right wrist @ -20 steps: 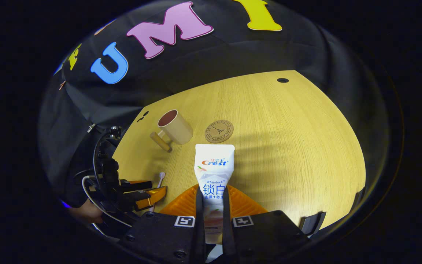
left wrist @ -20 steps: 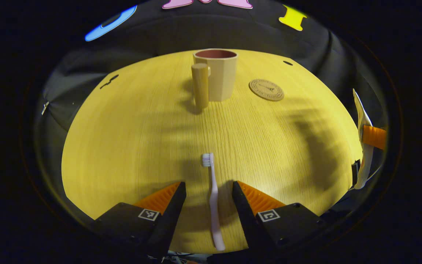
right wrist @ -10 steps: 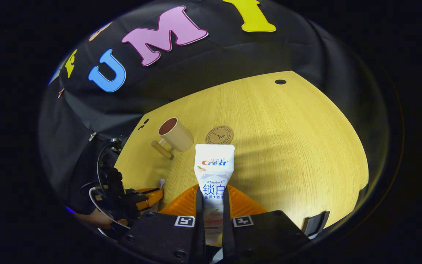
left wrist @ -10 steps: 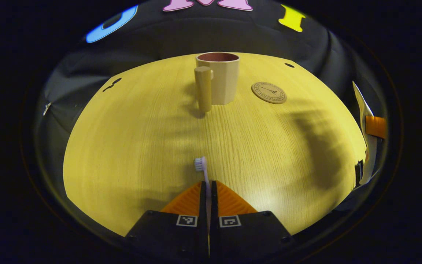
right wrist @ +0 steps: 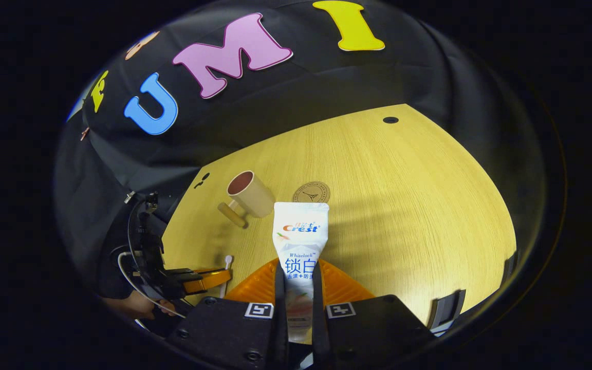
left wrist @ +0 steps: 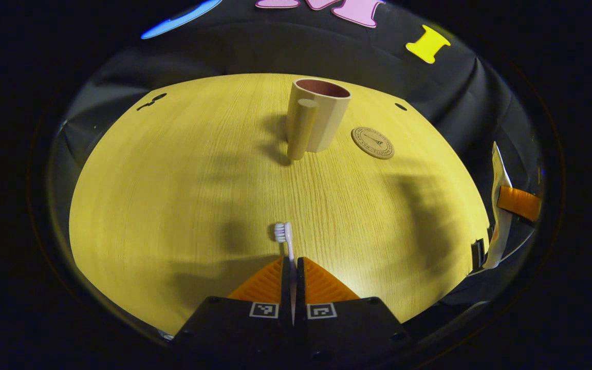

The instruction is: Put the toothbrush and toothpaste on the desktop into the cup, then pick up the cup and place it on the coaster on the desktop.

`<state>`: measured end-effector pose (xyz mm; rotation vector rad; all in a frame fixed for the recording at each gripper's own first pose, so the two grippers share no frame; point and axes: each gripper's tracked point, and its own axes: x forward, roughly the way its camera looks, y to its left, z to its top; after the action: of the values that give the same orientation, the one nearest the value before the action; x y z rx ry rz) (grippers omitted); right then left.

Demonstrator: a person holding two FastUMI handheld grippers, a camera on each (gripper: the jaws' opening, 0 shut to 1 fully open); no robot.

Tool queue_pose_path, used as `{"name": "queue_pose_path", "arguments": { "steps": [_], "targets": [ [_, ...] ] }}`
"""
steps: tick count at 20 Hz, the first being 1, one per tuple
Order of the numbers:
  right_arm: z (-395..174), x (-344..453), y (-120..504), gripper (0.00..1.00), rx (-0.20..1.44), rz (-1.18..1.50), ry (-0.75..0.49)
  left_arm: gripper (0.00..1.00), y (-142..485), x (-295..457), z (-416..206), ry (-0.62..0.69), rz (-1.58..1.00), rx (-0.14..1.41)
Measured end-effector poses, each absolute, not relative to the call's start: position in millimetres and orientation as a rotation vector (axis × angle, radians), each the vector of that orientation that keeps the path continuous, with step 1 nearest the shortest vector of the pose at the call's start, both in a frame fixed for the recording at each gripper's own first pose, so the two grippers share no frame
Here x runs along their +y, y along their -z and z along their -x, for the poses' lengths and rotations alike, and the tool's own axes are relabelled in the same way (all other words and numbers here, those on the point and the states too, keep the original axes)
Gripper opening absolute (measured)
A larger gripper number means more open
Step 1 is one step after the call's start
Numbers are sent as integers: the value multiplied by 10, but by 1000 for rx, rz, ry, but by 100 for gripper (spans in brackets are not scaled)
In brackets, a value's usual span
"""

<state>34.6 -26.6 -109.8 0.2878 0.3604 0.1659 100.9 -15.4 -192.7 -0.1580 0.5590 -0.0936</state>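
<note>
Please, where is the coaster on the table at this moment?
In the left gripper view the coaster lies flat on the table, far from the camera, just right of the cup and apart from it. In the right gripper view it sits behind the toothpaste.

- Left gripper (left wrist: 293, 264): fingers closed flat on the toothbrush (left wrist: 285, 239), held above the desktop (left wrist: 172, 180).
- Right gripper (right wrist: 300, 277): fingers clamped on the toothpaste (right wrist: 300, 241), above the desktop.
</note>
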Motion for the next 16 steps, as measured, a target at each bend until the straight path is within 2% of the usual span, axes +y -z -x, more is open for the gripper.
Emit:
{"name": "queue_pose_path", "arguments": {
  "steps": [9,16],
  "targets": [
    [-277,112,586,22,217,-297,-226,6,836,-64,-537,151,185,257],
    [-684,481,-276,22,21,-337,-327,6,123,-18,-341,198,252,75]
  ]
}}
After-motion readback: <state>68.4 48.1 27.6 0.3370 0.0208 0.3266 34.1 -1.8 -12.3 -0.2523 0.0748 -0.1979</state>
